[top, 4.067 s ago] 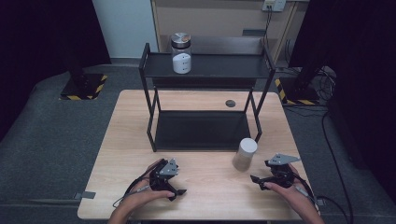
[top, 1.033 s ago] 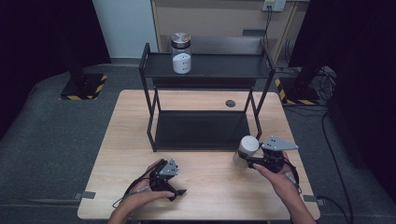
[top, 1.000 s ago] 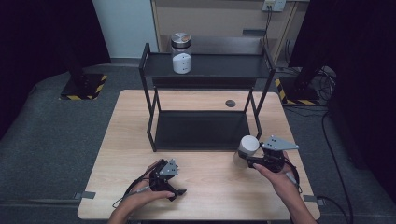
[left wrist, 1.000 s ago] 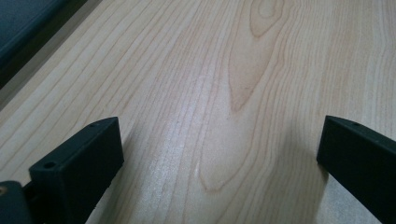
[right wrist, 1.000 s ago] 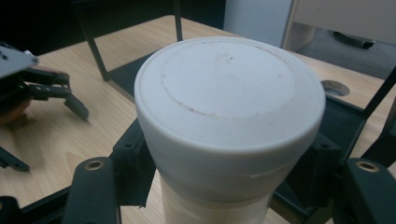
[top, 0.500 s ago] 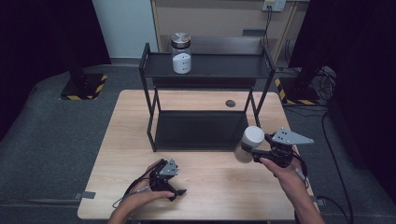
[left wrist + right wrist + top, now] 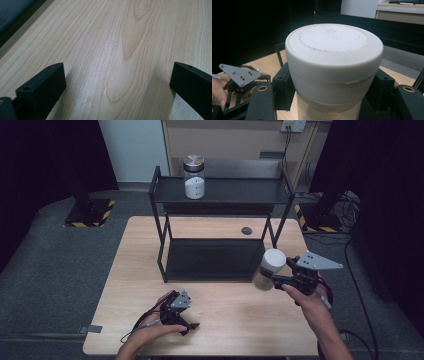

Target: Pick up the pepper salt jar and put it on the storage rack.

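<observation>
Canister lifted near the rack's right post

Black rack (image 7: 220, 200) stands far-left of the white-lidded canister (image 7: 270, 269) — upright, clamped just under its lid in the right gripper (image 7: 278, 279), off the table; left gripper (image 7: 186, 322) rests wide, holding 0 things.

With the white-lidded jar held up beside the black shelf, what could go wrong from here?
1. The right hand-held gripper clamps the jar just below its white lid, from the sides; the smooth wall might slip in the jaws.
2. The jar hangs close to the shelf's front right post; moving inward could knock it.
3. If it goes to the top shelf, it may bump the glass jar already there.
</observation>
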Demonstrator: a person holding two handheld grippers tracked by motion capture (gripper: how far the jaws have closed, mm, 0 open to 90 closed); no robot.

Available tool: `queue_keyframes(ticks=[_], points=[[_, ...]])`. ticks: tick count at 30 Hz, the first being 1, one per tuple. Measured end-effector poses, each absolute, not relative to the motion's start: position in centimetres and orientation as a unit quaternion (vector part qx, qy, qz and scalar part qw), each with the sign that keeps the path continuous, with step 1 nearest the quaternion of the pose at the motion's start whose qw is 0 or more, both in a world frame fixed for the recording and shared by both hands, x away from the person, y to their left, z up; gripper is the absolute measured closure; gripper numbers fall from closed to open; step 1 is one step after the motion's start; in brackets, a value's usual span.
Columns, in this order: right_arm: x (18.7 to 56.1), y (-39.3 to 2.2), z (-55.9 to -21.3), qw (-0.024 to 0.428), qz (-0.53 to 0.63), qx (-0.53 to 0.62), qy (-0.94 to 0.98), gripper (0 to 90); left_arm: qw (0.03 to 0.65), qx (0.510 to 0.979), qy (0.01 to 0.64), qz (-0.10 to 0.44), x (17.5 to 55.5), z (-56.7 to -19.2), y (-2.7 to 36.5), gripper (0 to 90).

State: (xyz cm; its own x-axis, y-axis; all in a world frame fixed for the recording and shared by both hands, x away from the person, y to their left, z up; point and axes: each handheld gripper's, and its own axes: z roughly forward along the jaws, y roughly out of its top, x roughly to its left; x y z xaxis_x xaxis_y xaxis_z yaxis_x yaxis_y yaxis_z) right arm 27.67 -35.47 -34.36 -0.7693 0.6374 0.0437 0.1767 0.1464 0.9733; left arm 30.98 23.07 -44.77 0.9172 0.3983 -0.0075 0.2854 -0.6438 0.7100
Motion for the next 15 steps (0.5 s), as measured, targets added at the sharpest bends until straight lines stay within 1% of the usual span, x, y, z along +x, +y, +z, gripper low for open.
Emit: queue_keyframes(ticks=[5, 15], points=[[27.9, -35.4, -33.4, 0.193, 0.601, 0.274, 0.726, 35.9, 0.377, 0.904, 0.189, 0.075, 31.0, -44.8, 23.1, 0.0], [28.5, -34.8, -30.4, 0.201, 0.604, 0.262, 0.725, 36.0, 0.377, 0.904, 0.189, 0.075, 31.0, -44.8, 23.1, 0.0]])
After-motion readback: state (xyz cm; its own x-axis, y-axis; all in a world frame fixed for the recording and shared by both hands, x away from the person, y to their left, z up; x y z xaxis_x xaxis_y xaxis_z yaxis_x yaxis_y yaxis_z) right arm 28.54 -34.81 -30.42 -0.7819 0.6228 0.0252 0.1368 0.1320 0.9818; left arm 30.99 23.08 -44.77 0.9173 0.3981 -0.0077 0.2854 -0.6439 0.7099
